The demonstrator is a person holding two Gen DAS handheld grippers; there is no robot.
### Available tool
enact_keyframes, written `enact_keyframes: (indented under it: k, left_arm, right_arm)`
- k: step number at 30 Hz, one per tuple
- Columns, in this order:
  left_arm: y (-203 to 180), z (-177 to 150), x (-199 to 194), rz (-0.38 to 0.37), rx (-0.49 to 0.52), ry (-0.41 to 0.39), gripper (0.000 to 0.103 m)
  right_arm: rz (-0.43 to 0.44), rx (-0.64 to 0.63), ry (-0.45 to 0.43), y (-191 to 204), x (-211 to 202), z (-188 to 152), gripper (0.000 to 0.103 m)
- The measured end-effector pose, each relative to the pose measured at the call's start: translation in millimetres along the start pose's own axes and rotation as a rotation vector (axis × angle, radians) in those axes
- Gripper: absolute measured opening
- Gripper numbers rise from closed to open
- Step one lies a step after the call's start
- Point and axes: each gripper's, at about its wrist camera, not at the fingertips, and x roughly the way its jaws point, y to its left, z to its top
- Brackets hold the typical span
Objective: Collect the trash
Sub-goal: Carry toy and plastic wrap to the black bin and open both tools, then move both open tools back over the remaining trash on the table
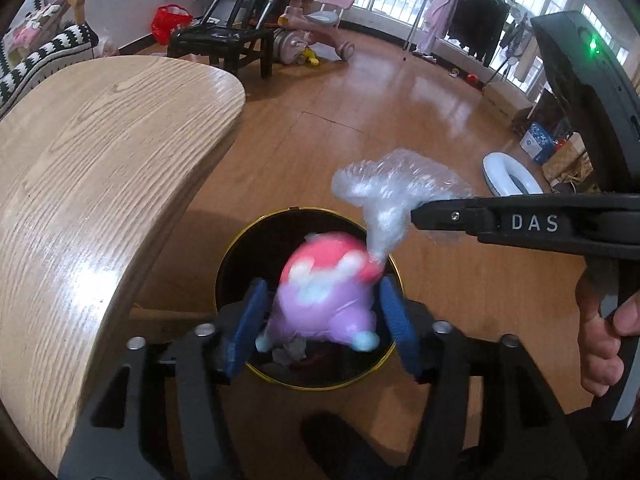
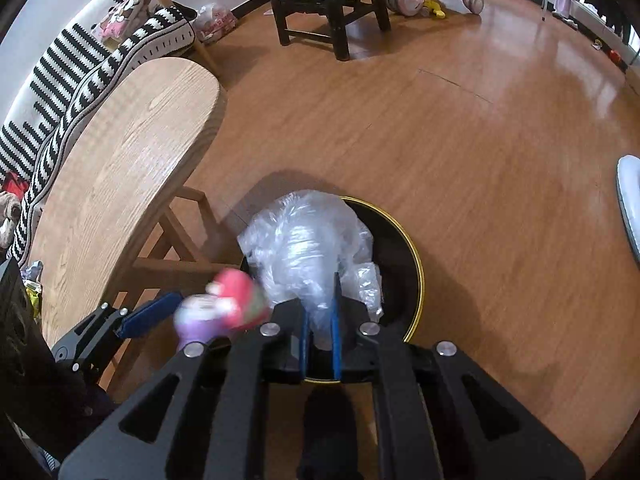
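Between the spread blue pads of the left gripper point(image 1: 320, 320) a blurred pink-and-purple plastic wrapper point(image 1: 324, 292) hangs loose, untouched by either pad, directly over the round black gold-rimmed bin point(image 1: 240, 248) below. To its right, the right gripper point(image 2: 320, 320) pinches a crumpled clear plastic film point(image 2: 304, 240) above the same bin. One piece appears released; the film remains to drop.
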Motion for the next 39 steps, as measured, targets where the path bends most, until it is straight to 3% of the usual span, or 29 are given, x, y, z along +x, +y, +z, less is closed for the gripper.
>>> enact_keyframes:
  k: [1,2,4,18,21,23,30,39]
  left_arm:
    - [0,0,-1,0.0,0.001,-0.002,0.07]
    - [0,1,-1,-0.001,0.001,-0.005,0.073]
    - [0,2,-2,-0.003,-0.003,-0.012,0.081]
    - [0,-1,-14,0.003,-0.008,-0.023,0.088]
    - [2,-4,-28,0.007,-0.003,-0.031,0.089]
    - [3,-7,-46,0.017,0.009,-0.054,0.091]
    - [42,-27,-144,0.176,-0.044,-0.204,0.094]
    - [169,-117,-279,0.455,-0.292,-0.287,0.096]
  right_arm:
    - [0.001,0.002,-0.004,0,-1,0,0.02]
    - [0.002,0.003,-0.008,0,-2,1,0.042]
    - [0.002,0.005,-0.029,-1,-5,1,0.074]
    - [0.006,-0.003,-0.071,6,-16,0,0.074]
    - [-0.006,-0.018,-0.109,15,-26,1,0.074]
    - [-0.014,-0.044,-0.157,27,-38,0,0.08]
    - [0.101,-0.146,-0.27,105,-67,-8,0.081]
    - [0.292,-0.352,-0.257,262,-68,-32,0.081]
